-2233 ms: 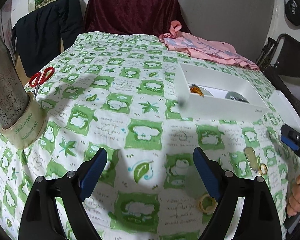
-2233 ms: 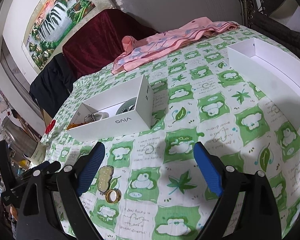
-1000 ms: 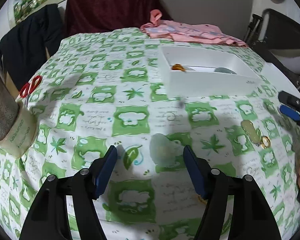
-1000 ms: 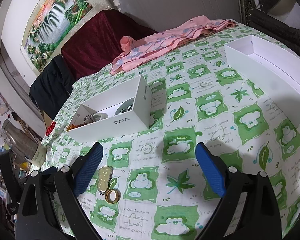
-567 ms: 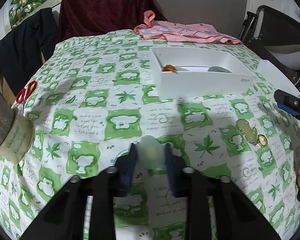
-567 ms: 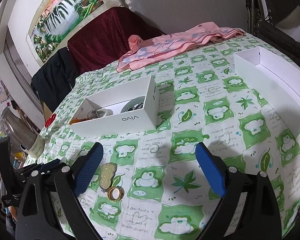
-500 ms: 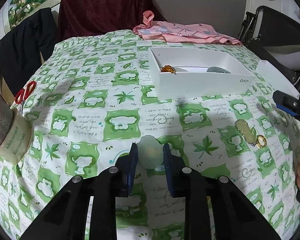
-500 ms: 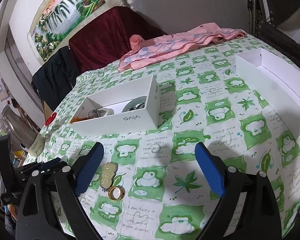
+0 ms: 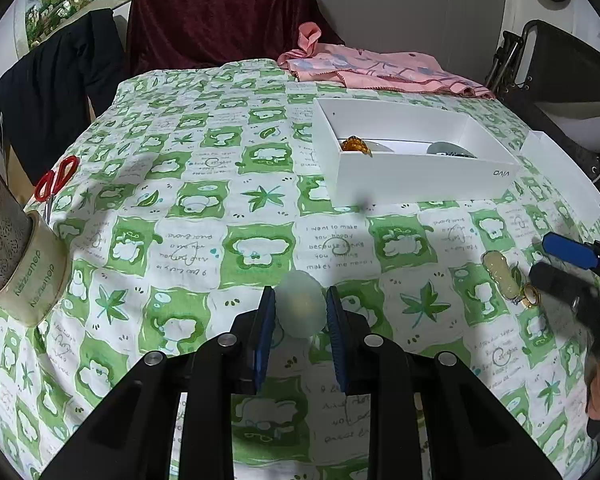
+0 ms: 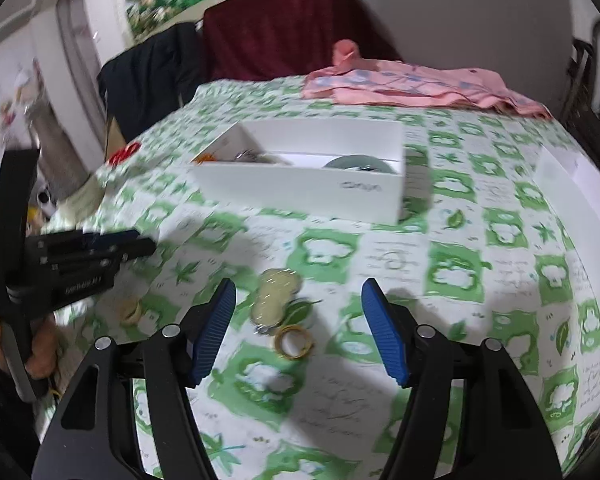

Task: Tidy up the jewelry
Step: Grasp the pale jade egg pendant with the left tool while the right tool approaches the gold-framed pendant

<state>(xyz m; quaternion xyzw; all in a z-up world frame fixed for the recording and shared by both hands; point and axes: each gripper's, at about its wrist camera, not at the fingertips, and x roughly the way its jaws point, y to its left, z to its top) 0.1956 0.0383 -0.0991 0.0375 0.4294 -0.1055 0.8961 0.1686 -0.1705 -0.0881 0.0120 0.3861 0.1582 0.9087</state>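
Pinching a pale, translucent stone (image 9: 302, 304) between its pads, my left gripper (image 9: 300, 330) sits above the green tablecloth (image 9: 188, 236), well short of the white box (image 9: 420, 178). My right gripper (image 10: 298, 332) is spread wide over a pendant (image 10: 274, 294) and gold ring (image 10: 294, 342); that view is motion-blurred, and the box's near wall hides most of its contents.
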